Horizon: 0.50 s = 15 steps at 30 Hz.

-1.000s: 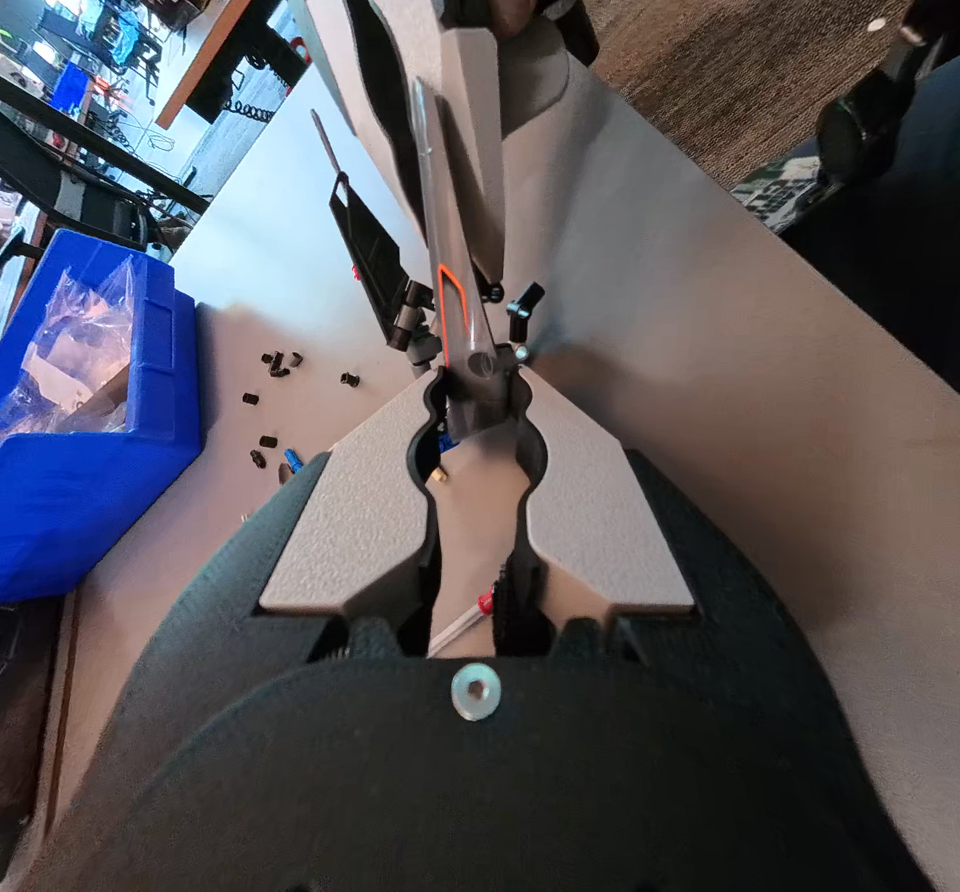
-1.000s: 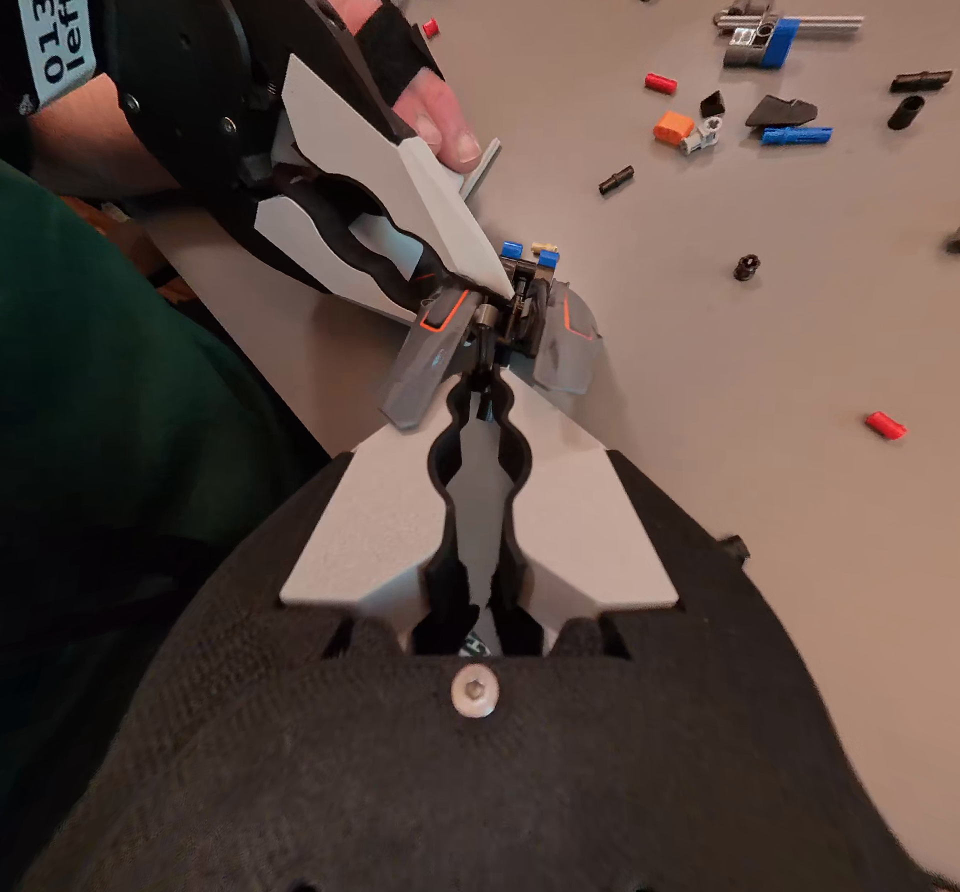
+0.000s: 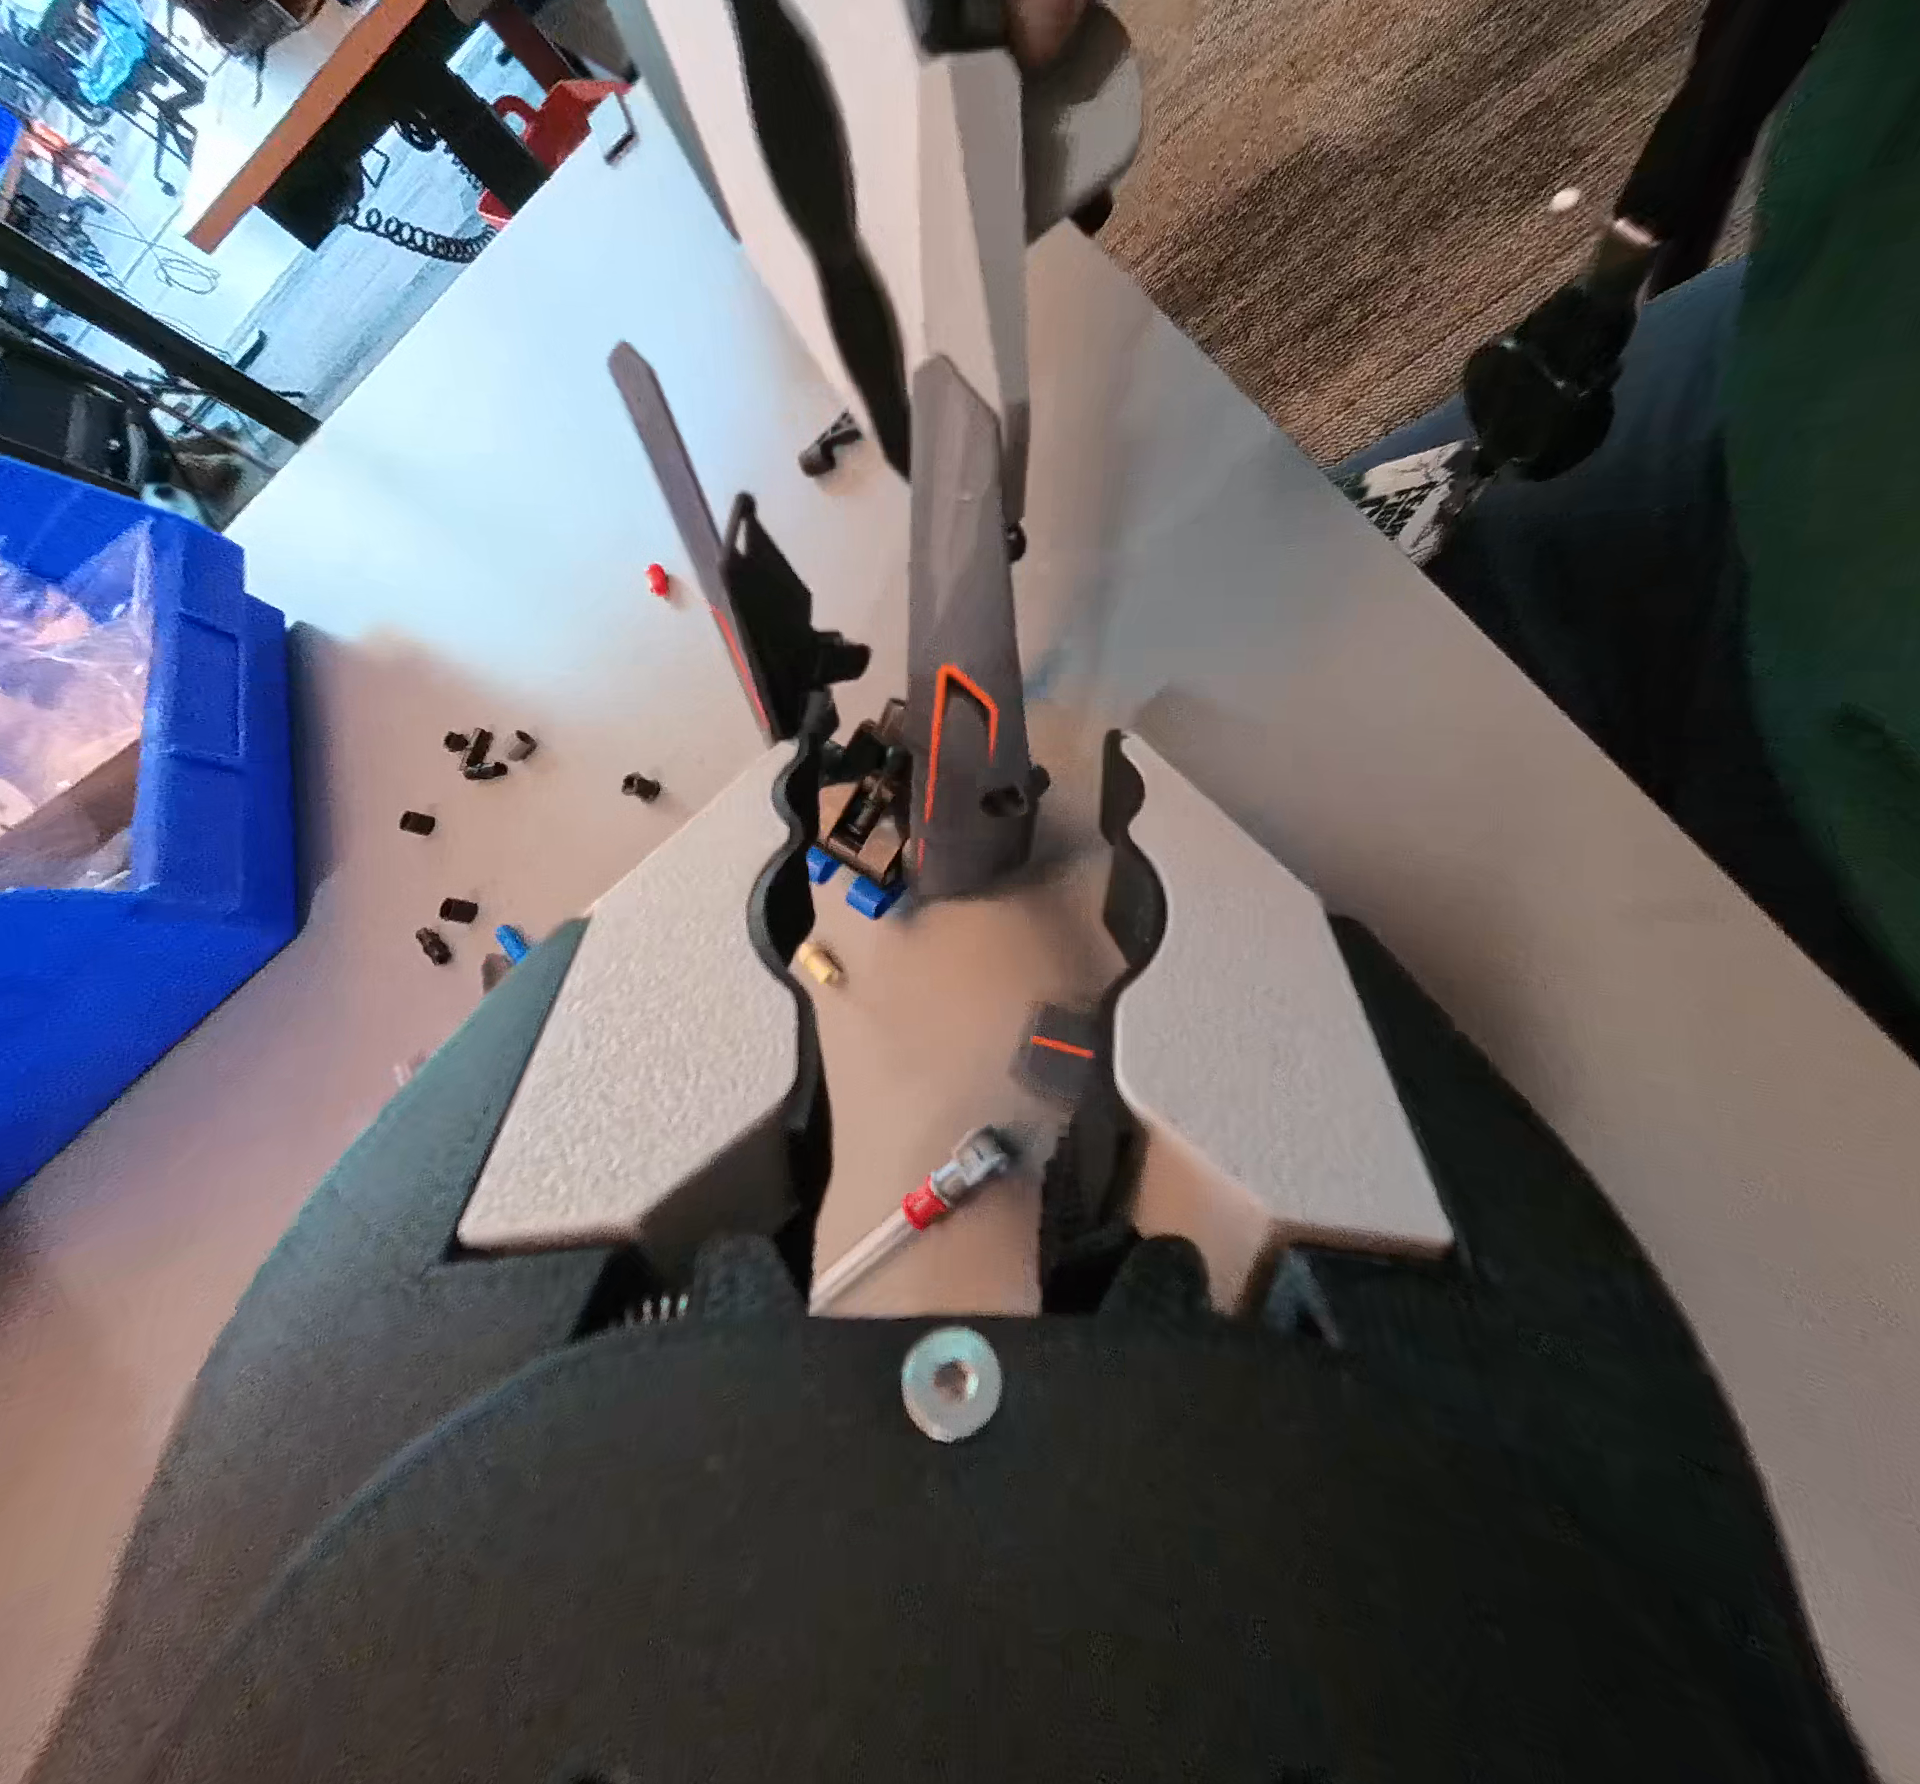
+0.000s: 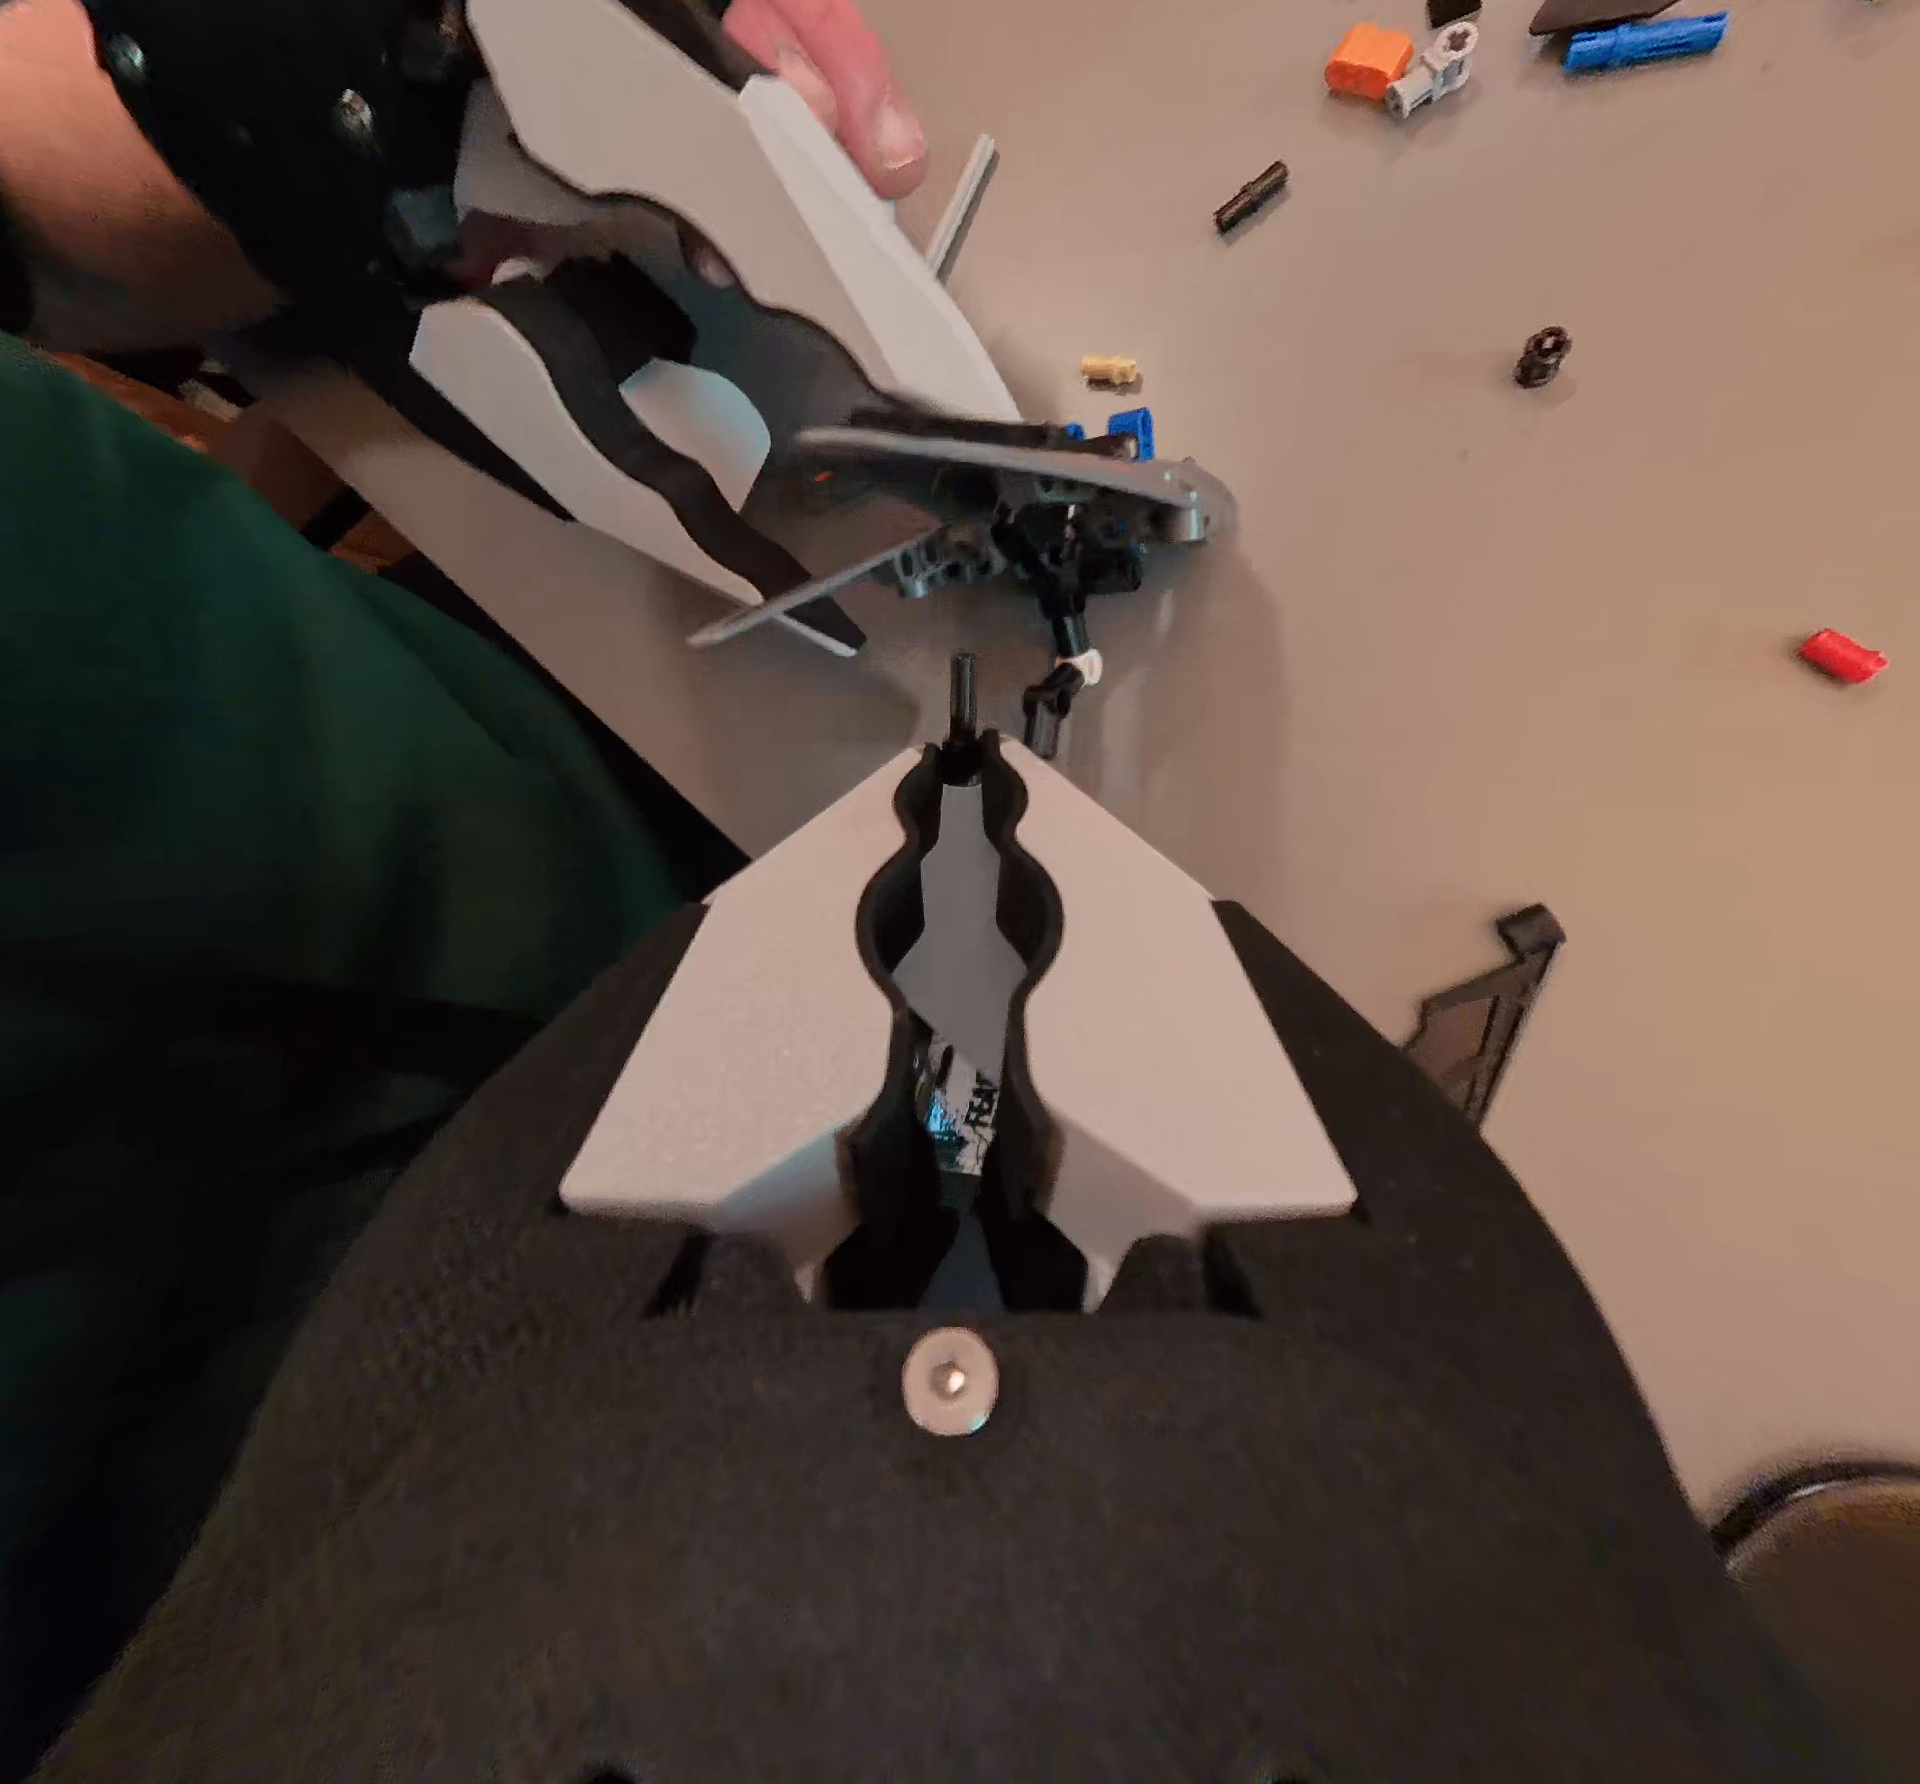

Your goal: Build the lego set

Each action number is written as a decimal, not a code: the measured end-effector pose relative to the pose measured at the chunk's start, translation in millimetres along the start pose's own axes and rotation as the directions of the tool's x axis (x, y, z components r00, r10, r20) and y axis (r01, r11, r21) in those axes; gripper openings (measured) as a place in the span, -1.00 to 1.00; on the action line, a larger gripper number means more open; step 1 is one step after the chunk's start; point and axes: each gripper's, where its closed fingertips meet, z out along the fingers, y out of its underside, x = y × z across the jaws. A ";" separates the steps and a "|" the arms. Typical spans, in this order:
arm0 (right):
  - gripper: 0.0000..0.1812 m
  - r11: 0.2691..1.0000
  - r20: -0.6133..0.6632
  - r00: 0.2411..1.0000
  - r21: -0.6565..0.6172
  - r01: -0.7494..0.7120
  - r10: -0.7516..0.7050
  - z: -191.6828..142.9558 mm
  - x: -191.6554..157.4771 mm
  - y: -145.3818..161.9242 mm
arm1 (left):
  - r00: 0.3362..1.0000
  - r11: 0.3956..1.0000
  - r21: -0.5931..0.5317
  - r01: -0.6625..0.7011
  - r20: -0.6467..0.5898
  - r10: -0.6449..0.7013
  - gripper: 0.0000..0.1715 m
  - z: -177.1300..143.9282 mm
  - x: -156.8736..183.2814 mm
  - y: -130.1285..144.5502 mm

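The grey winged assembly (image 4: 997,508) is seen just above the tabletop (image 4: 1455,508), beside the spread left claw (image 3: 951,778). A black pin (image 4: 964,695) is pinched by the right claw (image 4: 961,760). The pin should be aligned squarely with its hole before being pressed.

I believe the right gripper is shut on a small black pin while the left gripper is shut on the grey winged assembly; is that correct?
Not quite: the left gripper is open, its fingers spread on either side of the grey winged assembly, as the left wrist view shows. The rest holds: the right gripper is shut on a small black pin.
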 end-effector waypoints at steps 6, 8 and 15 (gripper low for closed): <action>-0.94 1.000 -0.003 1.000 0.014 0.025 -0.025 -16.2 -13.4 5.7 | 0.994 0.994 0.011 0.105 -0.034 -0.104 -0.38 -17.1 6.2 0.6; -0.94 0.998 0.002 0.999 0.036 0.043 -0.043 -22.1 -21.8 1.7 | 0.988 0.987 0.044 0.155 -0.033 -0.154 -0.44 -26.5 4.6 -4.8; -0.94 0.991 0.018 0.993 0.065 0.117 -0.118 -29.3 -58.8 -6.8 | 0.977 0.966 0.155 0.208 -0.078 -0.198 -0.68 -51.2 11.0 -51.8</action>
